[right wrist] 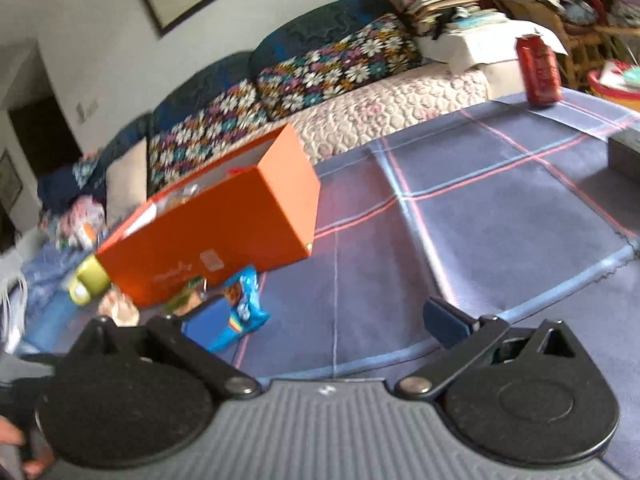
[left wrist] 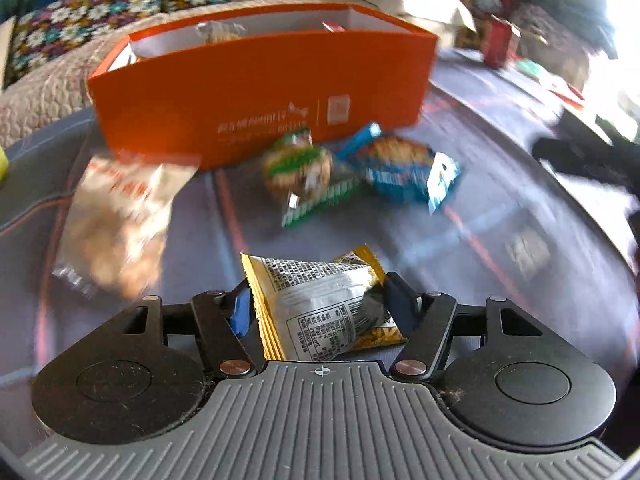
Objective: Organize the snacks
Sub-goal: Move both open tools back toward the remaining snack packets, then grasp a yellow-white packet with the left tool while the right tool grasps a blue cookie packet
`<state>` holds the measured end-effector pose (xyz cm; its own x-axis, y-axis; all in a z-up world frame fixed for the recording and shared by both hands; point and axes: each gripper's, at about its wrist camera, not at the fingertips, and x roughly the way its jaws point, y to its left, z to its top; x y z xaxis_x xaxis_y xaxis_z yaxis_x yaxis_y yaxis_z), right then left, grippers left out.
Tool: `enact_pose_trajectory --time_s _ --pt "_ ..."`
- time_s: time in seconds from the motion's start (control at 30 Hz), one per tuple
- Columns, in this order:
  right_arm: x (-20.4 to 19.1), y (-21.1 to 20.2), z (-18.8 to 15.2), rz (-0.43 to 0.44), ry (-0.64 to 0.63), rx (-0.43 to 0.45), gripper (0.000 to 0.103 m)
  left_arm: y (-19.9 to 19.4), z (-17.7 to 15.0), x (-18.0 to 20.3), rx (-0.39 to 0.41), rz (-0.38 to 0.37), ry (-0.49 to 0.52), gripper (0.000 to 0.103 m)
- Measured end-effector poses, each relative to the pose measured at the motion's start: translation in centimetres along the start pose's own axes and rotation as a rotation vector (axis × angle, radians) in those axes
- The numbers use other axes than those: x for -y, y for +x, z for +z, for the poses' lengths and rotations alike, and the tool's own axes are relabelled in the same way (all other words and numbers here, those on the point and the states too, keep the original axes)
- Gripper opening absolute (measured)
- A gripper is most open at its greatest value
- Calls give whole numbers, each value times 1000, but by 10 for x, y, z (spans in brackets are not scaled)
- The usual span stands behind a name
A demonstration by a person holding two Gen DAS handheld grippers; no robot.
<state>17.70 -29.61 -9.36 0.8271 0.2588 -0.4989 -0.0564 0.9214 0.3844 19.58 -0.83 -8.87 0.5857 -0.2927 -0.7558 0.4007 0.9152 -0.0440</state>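
**Yellow packet in hand, the box comes next**

Nearest to you, the left gripper [left wrist: 318, 300] is closed on a yellow snack packet [left wrist: 320, 312]; the packet is pinched between both pads with its printed back side facing up, above the table.

Now from the largest thing downward. The checked blue tablecloth [right wrist: 500, 208] covers the table. On it stands the orange box [left wrist: 264, 92], open at the top, with some snacks already inside. Just before its front wall three packets lie loose: a pale packet [left wrist: 120, 216] to the left, a green packet [left wrist: 304, 168] in the middle and a blue packet [left wrist: 404, 172] touching it. A red can [right wrist: 538, 72] stands well apart, at the far edge.

Your right gripper [right wrist: 332, 320] is spread wide and carries nothing.

I judge you are in the carrying step. The next move asks you to lift the yellow packet over the near wall and release it inside the box.
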Motion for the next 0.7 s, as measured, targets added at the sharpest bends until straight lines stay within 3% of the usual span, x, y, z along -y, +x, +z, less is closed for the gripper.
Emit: enact_pose_trajectory --time_s 0.13,0.17,0.23,0.4,0.53,0.6,0.7 --pt "-7 7 -3 10 -28 -30 103 -30 -28 -18 -23 14 31 41" --pt "-8 8 -3 11 -30 -34 103 -36 -35 -20 -24 29 37 52" --pt "-10 9 -5 4 -41 -39 103 -49 -48 -25 -12 88 37 64" --pt "-14 12 -8 -9 -70 -52 103 -79 -70 -22 39 206 -62 64" --pt "-16 14 -10 -5 -84 -63 103 -91 -83 -15 29 119 -200 63" --pt "-17 14 -11 -1 -90 -66 103 -84 -80 -15 22 79 -221 62" --pt "-17 12 -11 6 -99 -61 103 -65 -66 -21 31 87 -220 62"
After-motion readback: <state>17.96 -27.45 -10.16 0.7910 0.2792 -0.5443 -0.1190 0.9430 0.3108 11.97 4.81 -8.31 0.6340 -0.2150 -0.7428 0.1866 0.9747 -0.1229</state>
